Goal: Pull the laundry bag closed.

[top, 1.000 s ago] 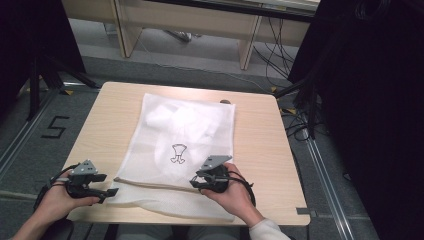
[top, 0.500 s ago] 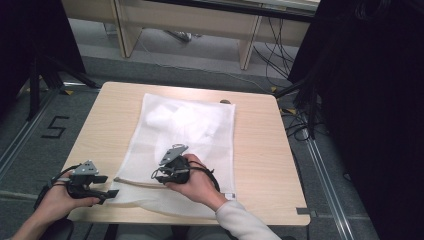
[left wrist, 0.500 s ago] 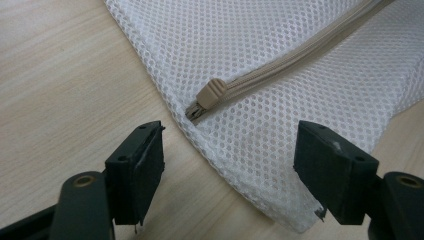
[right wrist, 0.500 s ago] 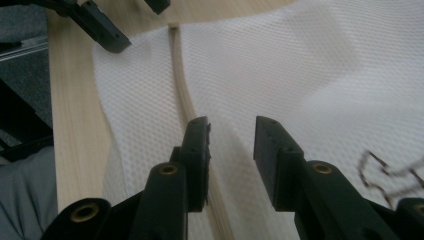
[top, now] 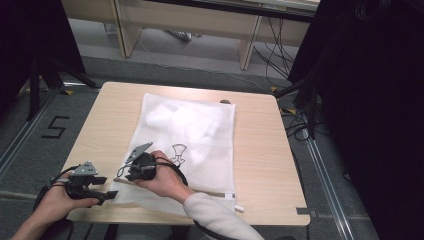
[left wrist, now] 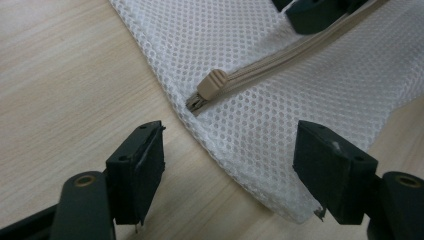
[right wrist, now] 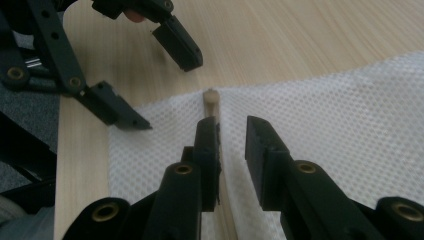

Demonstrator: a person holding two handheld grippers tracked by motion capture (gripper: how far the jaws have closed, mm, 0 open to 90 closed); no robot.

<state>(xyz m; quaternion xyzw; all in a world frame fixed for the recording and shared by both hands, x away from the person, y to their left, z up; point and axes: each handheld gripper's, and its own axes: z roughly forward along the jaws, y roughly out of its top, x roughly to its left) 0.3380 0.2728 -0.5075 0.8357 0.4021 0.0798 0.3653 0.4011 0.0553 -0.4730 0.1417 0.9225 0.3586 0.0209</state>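
Right gripper (top: 131, 172) slid along beige zipper (left wrist: 280, 57) toward near-left table corner, jaws slightly parted; left gripper (left wrist: 235, 165) agape; white mesh bag (top: 192, 132) seemingly zipped.

Mesh bag (top: 195, 135) near edge hidden under the right forearm, zipper (left wrist: 280, 62) cut off by frame edge, black print (top: 178, 152) on bag too small to read

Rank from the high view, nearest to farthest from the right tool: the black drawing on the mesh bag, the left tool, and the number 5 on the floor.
Measured from the right tool:
1. Black drawing, just beyond it on the mesh bag.
2. Left tool, at the table's near-left edge.
3. Number 5, on the floor, left of the table.
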